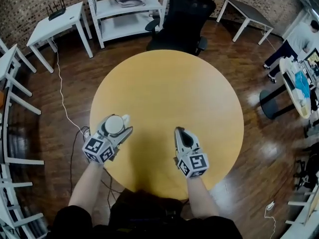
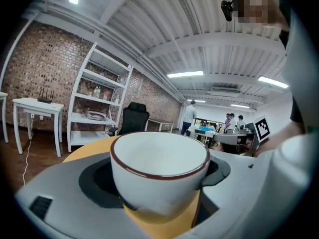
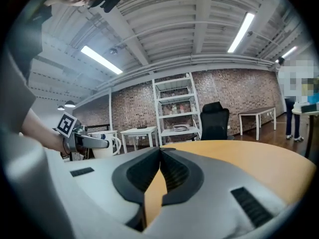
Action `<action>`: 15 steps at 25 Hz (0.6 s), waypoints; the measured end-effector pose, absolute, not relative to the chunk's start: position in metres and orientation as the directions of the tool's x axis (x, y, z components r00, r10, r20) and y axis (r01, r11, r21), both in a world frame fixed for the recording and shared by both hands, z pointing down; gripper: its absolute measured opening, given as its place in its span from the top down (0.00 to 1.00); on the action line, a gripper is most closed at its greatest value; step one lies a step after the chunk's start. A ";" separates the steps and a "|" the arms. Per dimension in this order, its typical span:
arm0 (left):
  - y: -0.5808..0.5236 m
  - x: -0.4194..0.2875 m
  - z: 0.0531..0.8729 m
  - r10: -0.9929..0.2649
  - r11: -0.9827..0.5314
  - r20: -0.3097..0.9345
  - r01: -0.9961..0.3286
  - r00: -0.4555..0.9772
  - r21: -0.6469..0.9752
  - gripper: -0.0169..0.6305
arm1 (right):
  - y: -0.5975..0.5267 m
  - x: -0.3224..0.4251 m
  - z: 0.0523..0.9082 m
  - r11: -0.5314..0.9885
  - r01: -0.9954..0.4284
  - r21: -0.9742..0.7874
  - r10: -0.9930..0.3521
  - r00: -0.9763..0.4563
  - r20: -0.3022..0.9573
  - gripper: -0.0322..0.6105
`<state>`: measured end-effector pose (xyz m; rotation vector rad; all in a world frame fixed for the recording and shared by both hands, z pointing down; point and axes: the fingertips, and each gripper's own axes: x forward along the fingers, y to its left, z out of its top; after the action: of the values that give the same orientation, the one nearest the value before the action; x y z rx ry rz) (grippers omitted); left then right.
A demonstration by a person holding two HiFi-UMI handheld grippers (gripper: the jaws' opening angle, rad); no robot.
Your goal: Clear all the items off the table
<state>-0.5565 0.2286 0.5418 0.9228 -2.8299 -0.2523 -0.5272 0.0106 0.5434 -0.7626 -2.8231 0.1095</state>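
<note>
While the left gripper (image 1: 117, 123) clasps 1 cup (image 2: 159, 168) between wide-set jaws, the right gripper (image 3: 160, 153) hangs empty, jaws pressed together. Beneath both lies a bare table (image 1: 169, 93). Likely next: carry the cup clear.

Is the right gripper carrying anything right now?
No, the right gripper shows its jaws pressed together with nothing between them, only the wooden table beyond.
</note>
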 end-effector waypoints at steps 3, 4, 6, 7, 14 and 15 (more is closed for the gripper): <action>0.227 -0.569 0.562 -0.612 0.786 0.127 -0.582 -0.781 0.208 0.33 | 0.011 -0.534 0.563 0.880 0.453 -0.141 0.474 -0.854 0.214 0.94; 0.226 -0.573 0.568 -0.617 0.782 0.137 -0.587 -0.775 0.209 0.33 | 0.011 -0.537 0.570 0.886 0.441 -0.144 0.464 -0.857 0.225 0.94; 0.223 -0.582 0.580 -0.628 0.775 0.154 -0.593 -0.763 0.220 0.33 | 0.010 -0.543 0.583 0.895 0.423 -0.144 0.447 -0.860 0.248 0.94; 0.222 -0.585 0.585 -0.633 0.771 0.162 -0.595 -0.757 0.228 0.33 | 0.010 -0.547 0.587 0.898 0.414 -0.147 0.439 -0.862 0.255 0.94; 0.218 -0.591 0.630 -0.639 0.768 0.221 -0.591 -0.737 0.247 0.33 | 0.009 -0.537 0.629 0.909 0.374 -0.185 0.416 -0.849 0.326 0.94; 0.218 -0.591 0.634 -0.637 0.769 0.227 -0.591 -0.736 0.243 0.33 | 0.009 -0.536 0.633 0.910 0.368 -0.188 0.412 -0.847 0.337 0.94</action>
<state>-0.5911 0.2184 0.6339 0.9504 -2.6683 -0.2230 -0.5357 0.0094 0.6334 -0.5722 -2.6984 0.1641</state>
